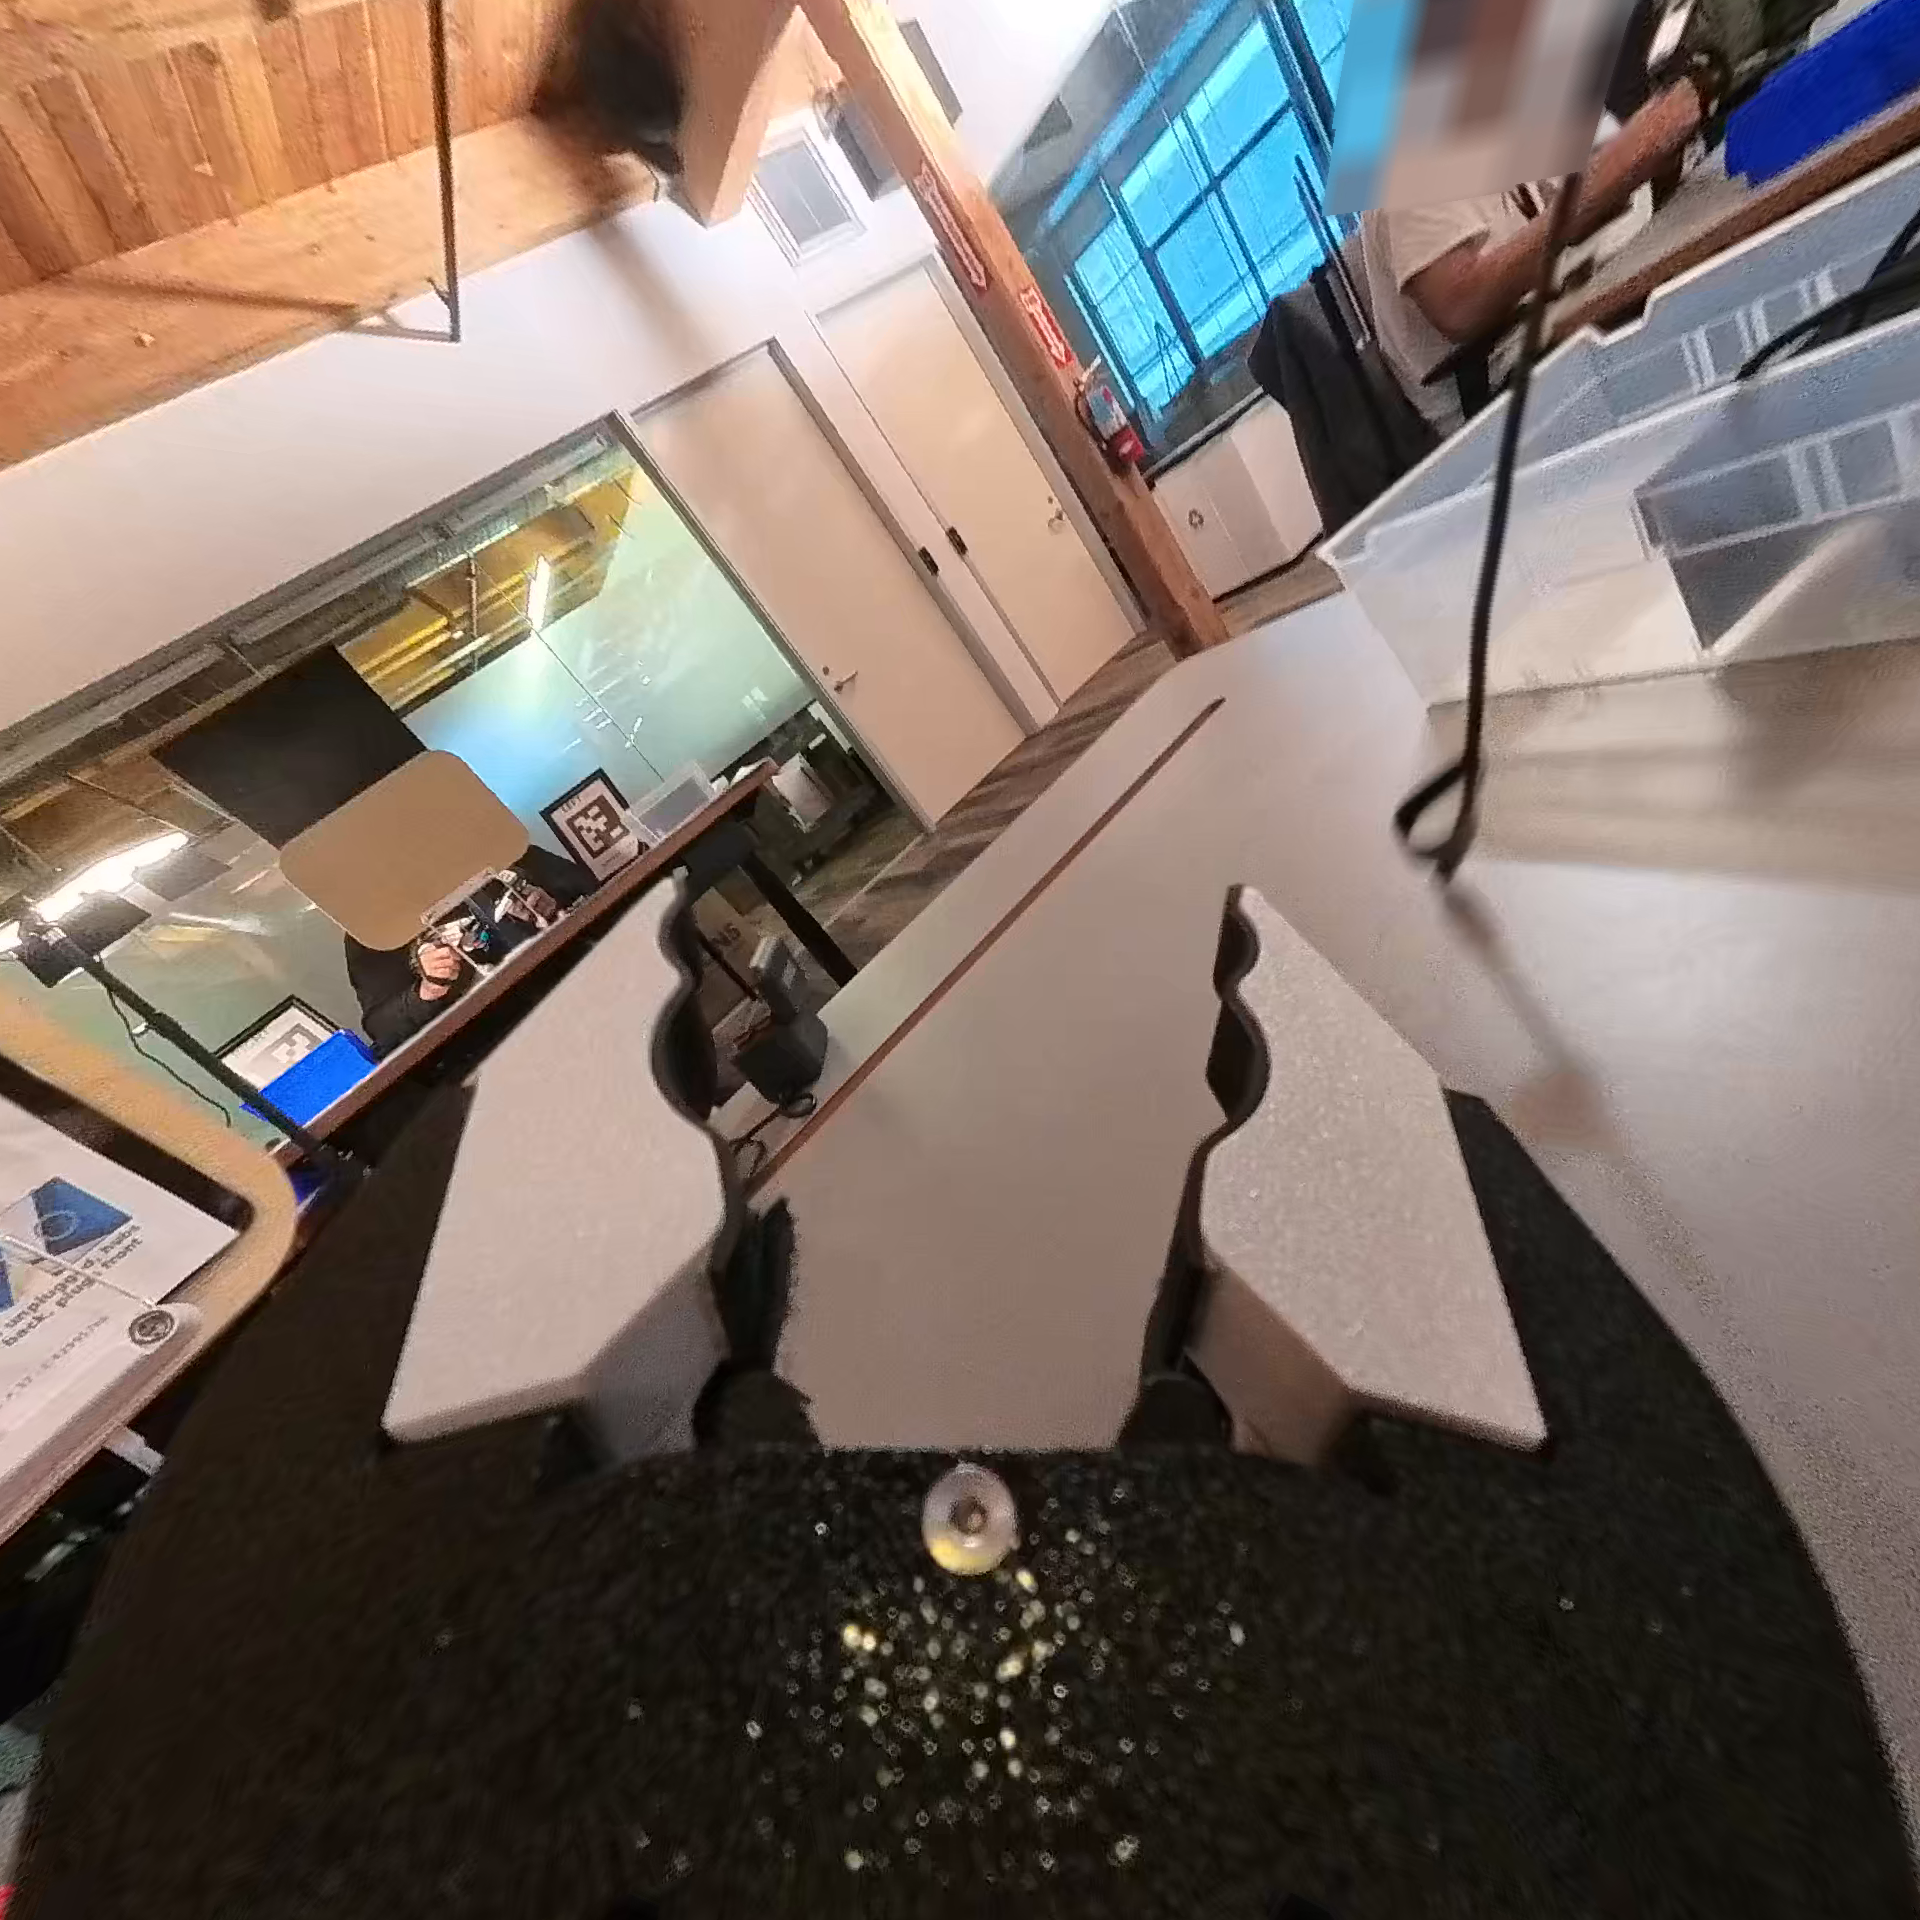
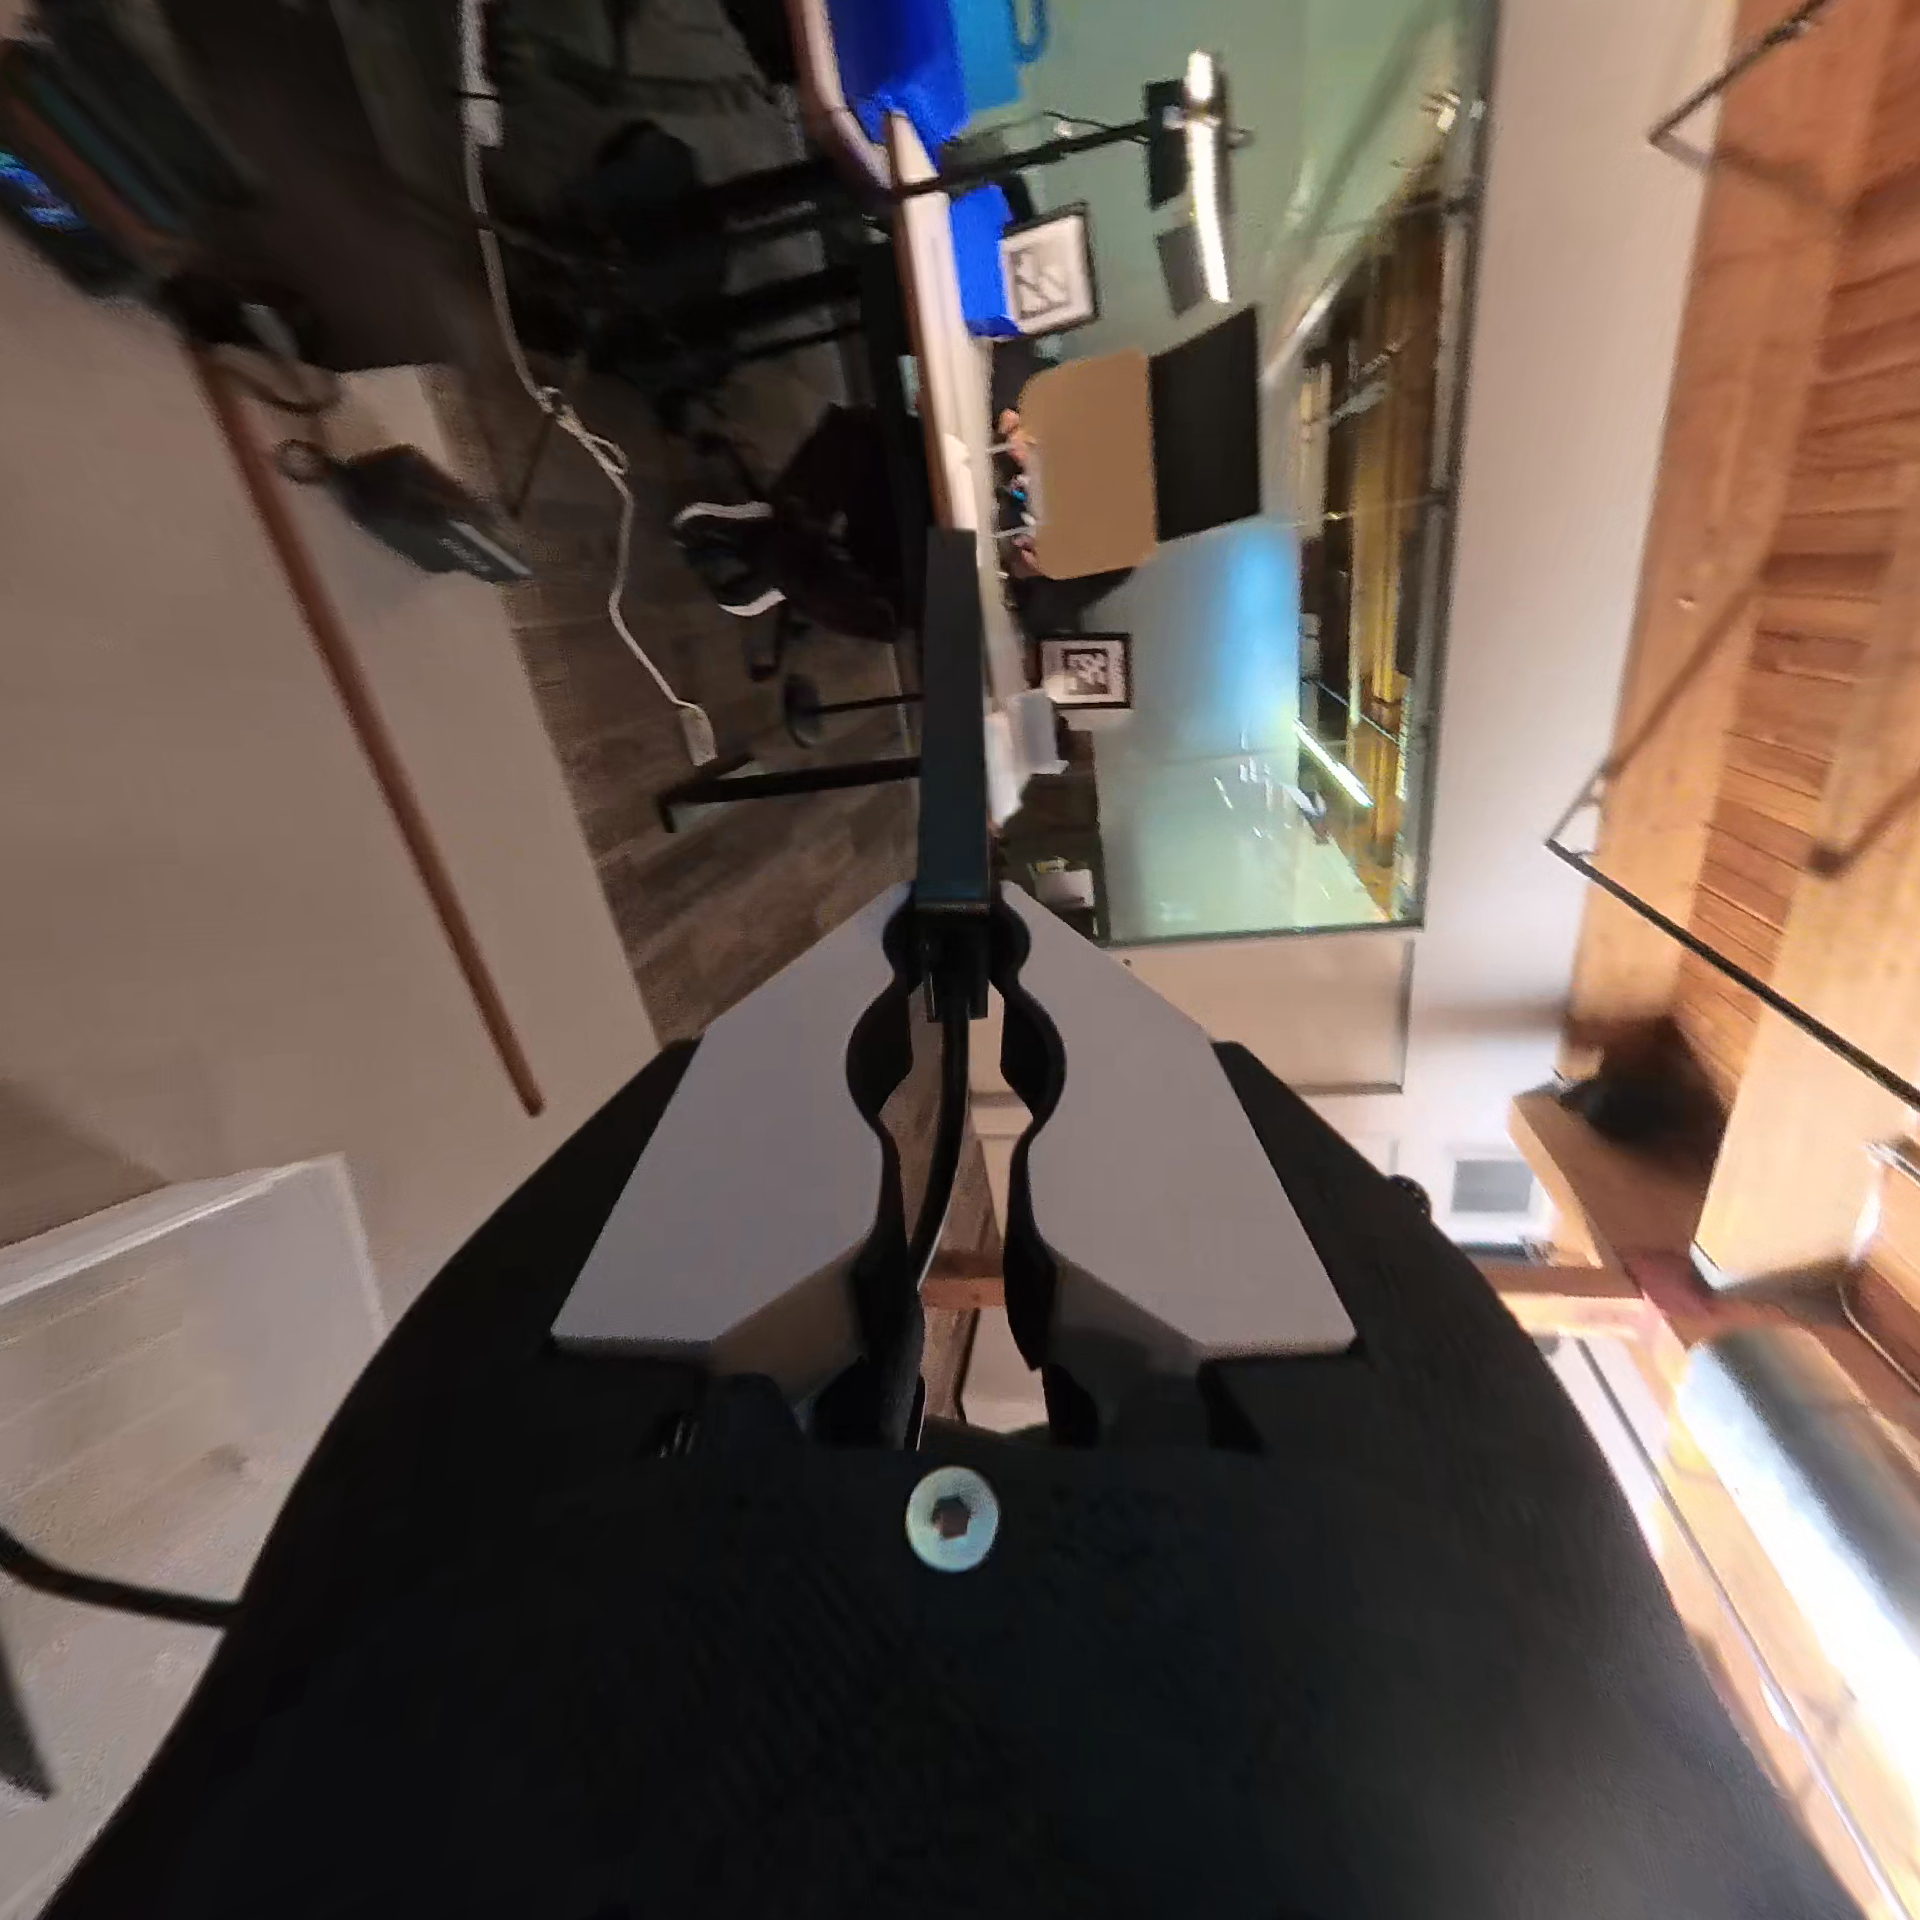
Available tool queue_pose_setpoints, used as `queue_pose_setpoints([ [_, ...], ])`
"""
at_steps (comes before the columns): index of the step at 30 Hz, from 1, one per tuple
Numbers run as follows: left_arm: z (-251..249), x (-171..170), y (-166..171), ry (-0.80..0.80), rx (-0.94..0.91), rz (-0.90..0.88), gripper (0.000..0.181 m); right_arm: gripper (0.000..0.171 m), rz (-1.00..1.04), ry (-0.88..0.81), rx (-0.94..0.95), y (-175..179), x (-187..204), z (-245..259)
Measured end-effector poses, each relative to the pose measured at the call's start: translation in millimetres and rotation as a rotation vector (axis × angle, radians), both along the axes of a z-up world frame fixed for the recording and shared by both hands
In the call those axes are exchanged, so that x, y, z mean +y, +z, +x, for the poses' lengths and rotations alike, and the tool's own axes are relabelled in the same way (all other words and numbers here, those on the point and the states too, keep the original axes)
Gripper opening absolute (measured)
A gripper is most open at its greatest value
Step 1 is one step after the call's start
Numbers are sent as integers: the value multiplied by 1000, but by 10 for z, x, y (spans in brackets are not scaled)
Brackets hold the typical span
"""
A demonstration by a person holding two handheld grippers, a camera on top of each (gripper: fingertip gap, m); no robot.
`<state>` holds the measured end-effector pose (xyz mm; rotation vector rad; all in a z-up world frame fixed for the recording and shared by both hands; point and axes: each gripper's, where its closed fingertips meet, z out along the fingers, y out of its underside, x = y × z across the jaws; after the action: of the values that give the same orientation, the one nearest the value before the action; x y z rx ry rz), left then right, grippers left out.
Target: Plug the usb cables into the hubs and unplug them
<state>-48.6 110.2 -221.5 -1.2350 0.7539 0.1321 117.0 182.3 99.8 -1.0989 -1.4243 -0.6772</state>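
Observation:
My right gripper [image 2: 951,940] is shut on the near end of a slim black hub [image 2: 951,727], which sticks straight out past the fingertips. The hub's black cable [image 2: 940,1143] runs back between the fingers. This view is rolled on its side, well above the table. My left gripper [image 1: 956,935] is open and empty, low over the grey table [image 1: 997,1195]. To its right a black cable [image 1: 1496,540] hangs from above with a small loop; its blurred plug end [image 1: 1558,1101] is near the table. It is apart from the left fingers.
A clear plastic bin [image 1: 1621,520] stands on the table at the right, also in the right wrist view [image 2: 177,1299]. A small black device [image 1: 779,1039] lies near the table's far edge [image 1: 987,935]. A tan-framed printed sheet [image 1: 114,1247] is at the left. People sit at other tables. The left gripper's tips are roughly 40 centimetres from the right gripper's.

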Motion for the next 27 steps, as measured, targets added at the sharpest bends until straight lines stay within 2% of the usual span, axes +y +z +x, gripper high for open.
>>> queue_pose_setpoints([
  [5, 15, 88, -189, 13, 47, -58, 91, 8, 96, -86, 73, 867, 125, 326],
  [9, 4, 115, -243, 16, 55, -78, 87, 8, 149, -130, 112, 1282, 227, 624],
  [17, -40, 153, -313, 29, 60, -100, 82, 9, 201, -325, 126, 1513, 770, 1386],
  [21, -37, 180, -383, 31, 80, -120, 80, 8, 173, -350, 177, 1614, 872, 1492],
  [27, -9, 195, -450, 27, 108, -137, 78, 9, 153, -341, 184, 1524, 969, 1509],
])
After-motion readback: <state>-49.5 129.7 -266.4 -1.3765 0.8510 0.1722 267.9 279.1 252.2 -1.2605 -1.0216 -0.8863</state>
